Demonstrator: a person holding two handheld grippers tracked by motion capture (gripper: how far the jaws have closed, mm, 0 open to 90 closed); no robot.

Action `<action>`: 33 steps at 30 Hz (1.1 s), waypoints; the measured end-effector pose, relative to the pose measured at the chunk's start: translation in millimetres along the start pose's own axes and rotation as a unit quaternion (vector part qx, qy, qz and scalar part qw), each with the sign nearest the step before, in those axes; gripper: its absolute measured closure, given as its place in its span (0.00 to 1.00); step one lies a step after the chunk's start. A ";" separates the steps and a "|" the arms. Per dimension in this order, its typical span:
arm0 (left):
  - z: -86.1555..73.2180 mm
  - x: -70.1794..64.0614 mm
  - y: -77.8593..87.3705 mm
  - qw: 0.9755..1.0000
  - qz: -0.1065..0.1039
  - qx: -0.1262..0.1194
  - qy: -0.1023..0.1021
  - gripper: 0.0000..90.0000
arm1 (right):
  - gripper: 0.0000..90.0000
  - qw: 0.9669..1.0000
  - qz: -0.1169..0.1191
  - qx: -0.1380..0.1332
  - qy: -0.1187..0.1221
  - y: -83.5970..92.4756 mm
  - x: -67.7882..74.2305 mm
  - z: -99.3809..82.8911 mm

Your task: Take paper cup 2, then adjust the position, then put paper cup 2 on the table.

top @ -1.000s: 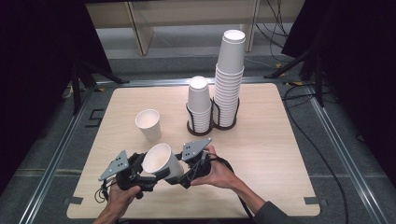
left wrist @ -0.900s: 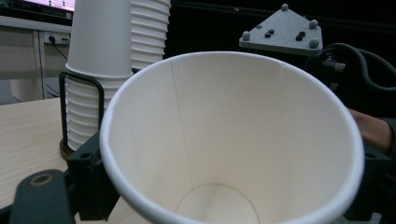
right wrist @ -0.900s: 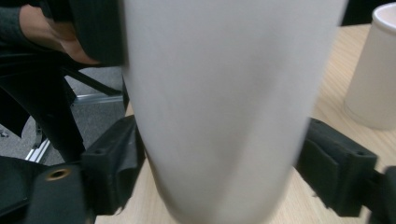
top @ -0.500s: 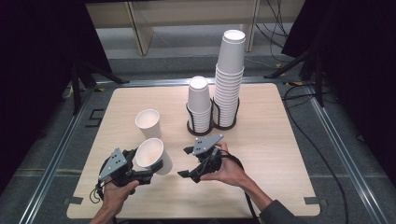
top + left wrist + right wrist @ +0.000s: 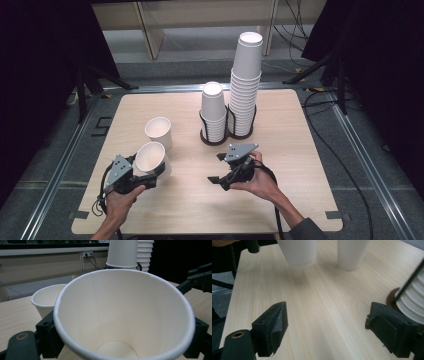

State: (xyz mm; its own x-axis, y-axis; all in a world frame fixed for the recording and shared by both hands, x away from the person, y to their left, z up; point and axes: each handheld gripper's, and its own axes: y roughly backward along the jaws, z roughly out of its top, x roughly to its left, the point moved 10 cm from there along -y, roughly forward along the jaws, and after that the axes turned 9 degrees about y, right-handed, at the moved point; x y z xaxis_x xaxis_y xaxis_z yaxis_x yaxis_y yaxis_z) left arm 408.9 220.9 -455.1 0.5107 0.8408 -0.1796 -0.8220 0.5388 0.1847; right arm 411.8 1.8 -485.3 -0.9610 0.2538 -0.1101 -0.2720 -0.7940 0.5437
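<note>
My left gripper is shut on a white paper cup, mouth up and tipped slightly, low over the table's left front. In the left gripper view the cup sits between both jaws. A second paper cup stands upright just behind it. My right gripper is open with nothing in it at mid-front of the table, pointing left toward the cups. In the right gripper view its jaws stand wide apart over bare wood, with the held cup and the standing cup ahead.
A black wire holder at the table's back middle carries a short cup stack and a tall cup stack. The stack is close to my right gripper's right jaw. The wooden table has metal rails along both sides.
The right gripper has let go of the cup and drawn off to the right, jaws open. The left gripper has carried the cup left and back, toward the standing cup.
</note>
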 end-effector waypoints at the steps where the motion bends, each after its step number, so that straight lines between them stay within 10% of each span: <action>1: -0.6 2.3 -0.1 1.000 0.004 0.003 0.000 0.16 | 0.18 1.000 -0.006 0.003 -0.002 3.3 -1.8 -3.7; 33: -15.8 25.3 -2.4 0.999 0.023 0.014 0.022 0.15 | 0.18 0.997 -0.057 -0.004 -0.058 42.4 -21.3 -36.4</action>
State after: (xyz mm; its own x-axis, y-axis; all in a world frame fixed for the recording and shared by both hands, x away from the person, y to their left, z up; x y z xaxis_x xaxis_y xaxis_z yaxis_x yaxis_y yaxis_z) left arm 419.8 240.0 -475.3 0.4597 0.8622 -0.2130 -0.8369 0.5008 0.2208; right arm 418.9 -57.3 -490.2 -0.9118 0.4040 -0.0736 -0.3796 -0.7606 0.5266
